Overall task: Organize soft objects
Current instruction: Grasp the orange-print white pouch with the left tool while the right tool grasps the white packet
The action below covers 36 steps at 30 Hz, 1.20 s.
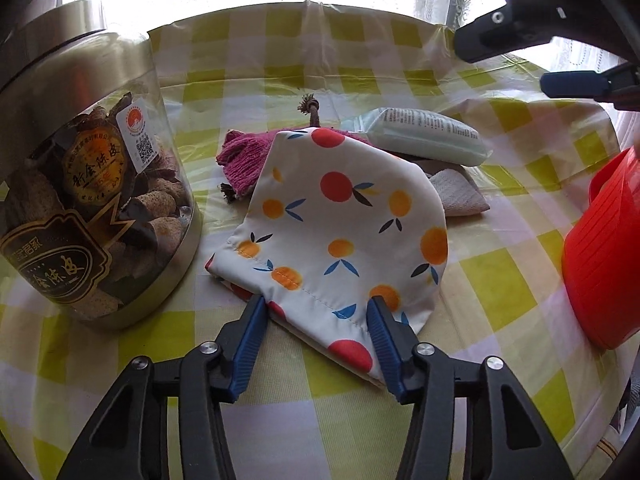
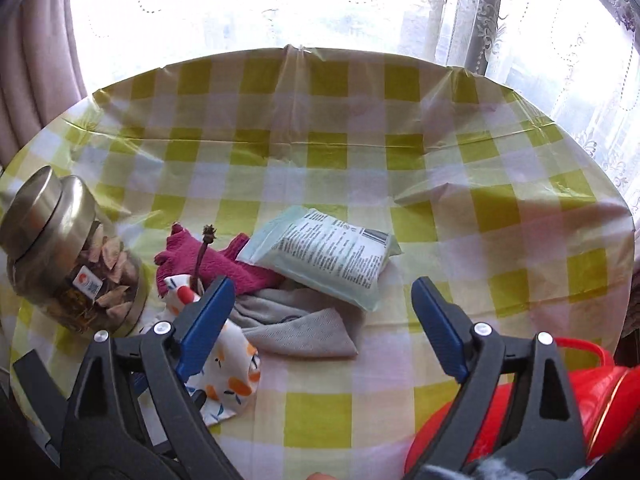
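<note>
Your left gripper (image 1: 316,304) sits low over the table w/ its blue fingers (image 1: 250,344) spread apart, one on each side of the near hem of the fruit-print cloth (image 1: 340,224). The tips touch or nearly touch the fabric, but nothing is pinched between them. That cloth (white w/ orange and red fruit) lies in a soft mound on the green-checked tablecloth (image 1: 500,280), just right of the clear jar (image 1: 88,184) w/ the metal lid and dried peel inside.

Behind the cloth, the magenta knit piece (image 1: 240,156) peeks out on the left, w/ a brown tasselled cord (image 1: 308,108) sticking up. The pale green tissue pack (image 1: 424,136) rests behind and to the right, partly over a grey cloth (image 1: 460,192). The red basket (image 1: 604,260) stands at the right edge, apart from the pile.

Your right gripper (image 2: 322,292) hovers higher, jaws wide and holding nothing. From its view the tissue pack (image 2: 332,260) lies on top of the grey cloth (image 2: 304,328) and the magenta knit (image 2: 216,268); the fruit-print cloth (image 2: 228,368) is partly hidden behind the gripper's left finger. The basket (image 2: 600,400) is at lower right, the jar (image 2: 68,272) at far left.
</note>
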Available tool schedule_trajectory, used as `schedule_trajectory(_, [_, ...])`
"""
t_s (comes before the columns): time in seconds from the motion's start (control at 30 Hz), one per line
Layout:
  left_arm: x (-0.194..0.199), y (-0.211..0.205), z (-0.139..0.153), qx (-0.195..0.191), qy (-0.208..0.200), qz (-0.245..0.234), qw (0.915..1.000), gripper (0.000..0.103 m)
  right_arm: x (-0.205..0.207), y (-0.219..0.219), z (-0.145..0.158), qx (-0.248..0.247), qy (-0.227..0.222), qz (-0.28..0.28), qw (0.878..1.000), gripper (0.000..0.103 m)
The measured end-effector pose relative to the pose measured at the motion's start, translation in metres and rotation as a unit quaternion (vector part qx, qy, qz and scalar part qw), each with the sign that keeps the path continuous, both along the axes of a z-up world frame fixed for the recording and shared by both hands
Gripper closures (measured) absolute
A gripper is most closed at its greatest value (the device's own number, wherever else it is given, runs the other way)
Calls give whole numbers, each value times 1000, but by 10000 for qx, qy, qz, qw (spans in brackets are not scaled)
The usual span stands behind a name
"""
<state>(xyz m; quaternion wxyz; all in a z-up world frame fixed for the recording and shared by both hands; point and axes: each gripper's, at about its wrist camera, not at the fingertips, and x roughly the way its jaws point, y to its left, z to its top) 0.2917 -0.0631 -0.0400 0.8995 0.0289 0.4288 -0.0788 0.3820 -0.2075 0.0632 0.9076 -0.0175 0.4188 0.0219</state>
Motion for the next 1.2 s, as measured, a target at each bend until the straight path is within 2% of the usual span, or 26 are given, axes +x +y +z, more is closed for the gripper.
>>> schedule_trajectory(0.1, [0,4,0,-71,-23,13,10000,61,31,-3,-18,37,294,-116,9995,9])
schedule_trajectory(0.23, [0,6,0,-150,-24,-7,9999,64,65,-6,-40,258,779,-186,9965,9])
schedule_trajectory(0.33, [0,7,0,-193,-25,5,9998,65,85,-7,-46,418,981,-342,9937,6])
schedule_trajectory(0.4, [-1,9,1,-219,-24,9,9998,65,98,-6,-51,348,1146,-421,9919,2])
schedule_trajectory(0.6, [-2,9,1,-244,-43,35,9997,69,124,4,-73,-122,1520,-528,9869,1])
schedule_trajectory(0.67, [-2,10,2,-262,-70,34,9996,74,126,6,-81,-231,1591,-521,9856,1])
schedule_trajectory(0.77, [-4,12,3,-308,-69,29,9995,77,124,6,-83,-217,1436,-492,9882,1])
schedule_trajectory(1.0, [-7,17,4,-488,-51,-7,9988,85,100,11,-77,-167,965,-327,9947,8])
schedule_trajectory(1.2, [-13,28,4,-708,-34,78,9975,88,67,5,-52,-125,415,-240,9988,8])
